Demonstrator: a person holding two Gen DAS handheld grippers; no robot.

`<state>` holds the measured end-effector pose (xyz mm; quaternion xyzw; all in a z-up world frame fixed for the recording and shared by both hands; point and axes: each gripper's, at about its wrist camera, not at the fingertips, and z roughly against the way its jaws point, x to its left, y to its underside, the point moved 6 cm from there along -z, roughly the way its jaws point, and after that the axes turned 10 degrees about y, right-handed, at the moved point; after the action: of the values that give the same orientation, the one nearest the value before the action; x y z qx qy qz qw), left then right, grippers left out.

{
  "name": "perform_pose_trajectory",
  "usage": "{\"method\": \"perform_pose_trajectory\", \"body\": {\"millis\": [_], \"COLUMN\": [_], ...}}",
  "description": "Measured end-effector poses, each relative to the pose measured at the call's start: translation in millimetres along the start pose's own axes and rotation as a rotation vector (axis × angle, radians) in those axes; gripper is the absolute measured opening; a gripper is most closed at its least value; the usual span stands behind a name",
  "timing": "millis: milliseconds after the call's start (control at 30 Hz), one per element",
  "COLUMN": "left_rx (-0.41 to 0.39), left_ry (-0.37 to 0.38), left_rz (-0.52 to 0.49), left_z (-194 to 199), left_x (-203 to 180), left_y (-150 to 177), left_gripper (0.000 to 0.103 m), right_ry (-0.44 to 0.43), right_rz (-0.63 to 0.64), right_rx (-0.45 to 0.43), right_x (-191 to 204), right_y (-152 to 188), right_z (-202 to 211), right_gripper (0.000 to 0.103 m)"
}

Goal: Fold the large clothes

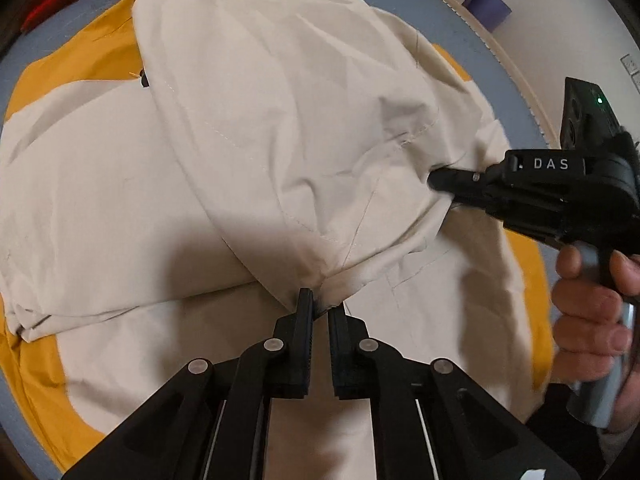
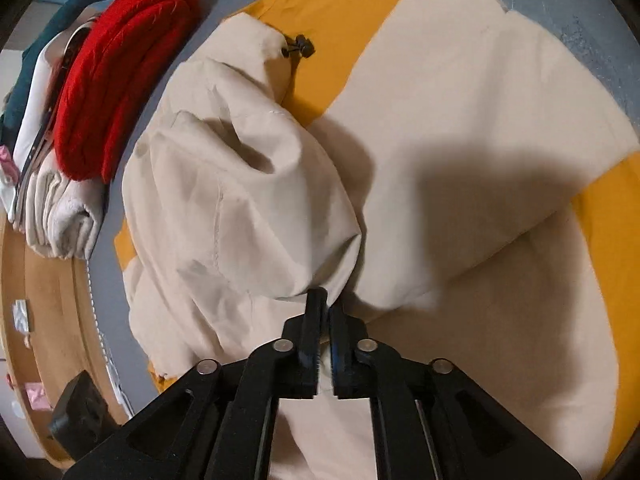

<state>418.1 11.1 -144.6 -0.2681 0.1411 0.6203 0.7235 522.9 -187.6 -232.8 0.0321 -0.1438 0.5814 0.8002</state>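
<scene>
A large cream and mustard-yellow jacket (image 1: 260, 128) lies spread on the grey table, with a cream flap folded over its middle. My left gripper (image 1: 320, 300) is shut on a pinched point of that flap's near edge. In the same view my right gripper (image 1: 444, 184) comes in from the right, held by a hand (image 1: 592, 304), its fingers clamped on a fold of the cream cloth. The right wrist view shows the right gripper (image 2: 327, 302) shut on a bunched cream fold of the jacket (image 2: 248, 208), with a black drawcord toggle (image 2: 298, 46) lying on the yellow part farther back.
The grey table (image 1: 480, 32) has a pale rim at the right. A stack of folded clothes, red (image 2: 120, 72) on top of cream (image 2: 64, 216) and dark teal, sits at the left of the right wrist view. A wooden surface (image 2: 44, 320) lies beyond the table's edge.
</scene>
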Motion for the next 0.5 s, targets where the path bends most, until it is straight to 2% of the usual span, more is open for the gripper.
{"method": "perform_pose_trajectory", "body": {"millis": [33, 67, 100, 167, 233, 333, 467, 500], "left_rx": [0.011, 0.029, 0.04, 0.011, -0.072, -0.173, -0.151, -0.138], "left_ry": [0.018, 0.047, 0.084, 0.131, 0.174, 0.206, 0.138, 0.126], "left_rz": [-0.021, -0.054, -0.098, -0.144, -0.127, -0.029, 0.0, -0.001], "left_z": [3.7, 12.3, 20.2, 39.3, 60.1, 63.9, 31.7, 20.5], "left_x": [-3.9, 2.7, -1.6, -10.2, -10.5, 1.1, 3.3, 2.6], "left_y": [-1.1, -0.1, 0.4, -0.7, -3.9, -16.3, -18.9, -26.7], "left_gripper": [0.011, 0.012, 0.013, 0.016, 0.022, 0.023, 0.023, 0.023], "right_ry": [0.008, 0.023, 0.043, 0.048, 0.019, -0.031, -0.143, -0.182], "right_rz": [0.006, 0.011, 0.013, 0.014, 0.038, 0.069, 0.011, -0.015], "right_rx": [-0.016, -0.051, -0.08, -0.131, -0.169, -0.189, -0.138, -0.125], "right_x": [-0.5, -0.8, -2.6, -2.3, 2.0, 12.5, 7.8, 6.1], "right_y": [-1.2, -5.0, -7.9, -11.2, -22.8, -43.2, -47.3, -47.5], "right_z": [3.4, 11.7, 19.3, 35.8, 46.0, 51.3, 43.8, 41.9], "right_gripper": [0.013, 0.019, 0.03, 0.046, 0.047, 0.047, 0.047, 0.042]}}
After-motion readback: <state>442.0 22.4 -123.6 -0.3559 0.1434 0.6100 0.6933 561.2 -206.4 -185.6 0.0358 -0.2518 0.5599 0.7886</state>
